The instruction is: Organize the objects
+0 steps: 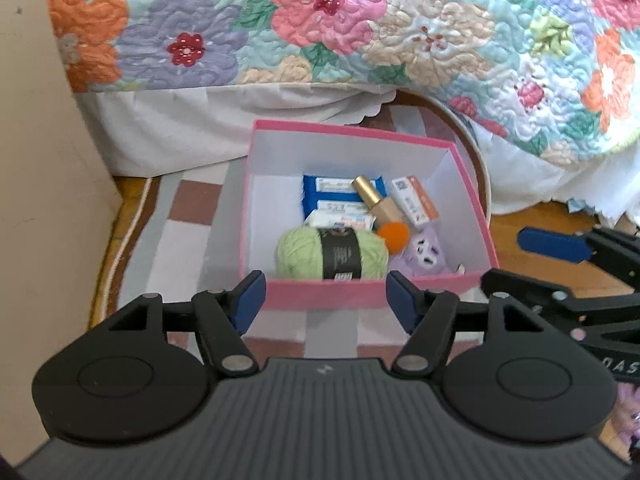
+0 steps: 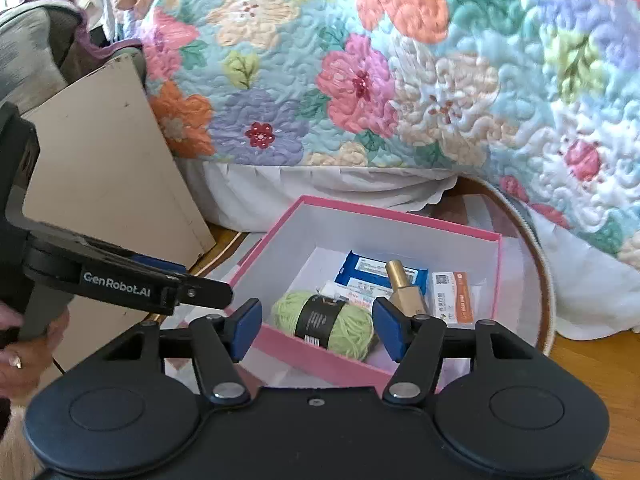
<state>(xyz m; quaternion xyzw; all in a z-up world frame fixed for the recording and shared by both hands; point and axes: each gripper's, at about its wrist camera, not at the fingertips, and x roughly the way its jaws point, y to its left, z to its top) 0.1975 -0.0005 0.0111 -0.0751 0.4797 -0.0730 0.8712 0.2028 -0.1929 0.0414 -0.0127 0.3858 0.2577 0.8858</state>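
My left gripper [image 1: 325,298]: jaws half open, empty. My right gripper [image 2: 317,326]: same, nothing held. Pink box [image 1: 320,294] just beyond both jaws, on checked rug [image 1: 180,240]; green yarn skein [image 1: 332,253], gold-capped bottle [image 1: 374,200], packets inside.

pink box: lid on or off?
Off. The pink box stands open-topped, white inside walls showing, with green yarn, a gold bottle and packets visible inside. No lid in view.

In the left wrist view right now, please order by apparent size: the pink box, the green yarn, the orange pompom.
1. pink box
2. green yarn
3. orange pompom

The three lie close together, so nearness hardly distorts this.
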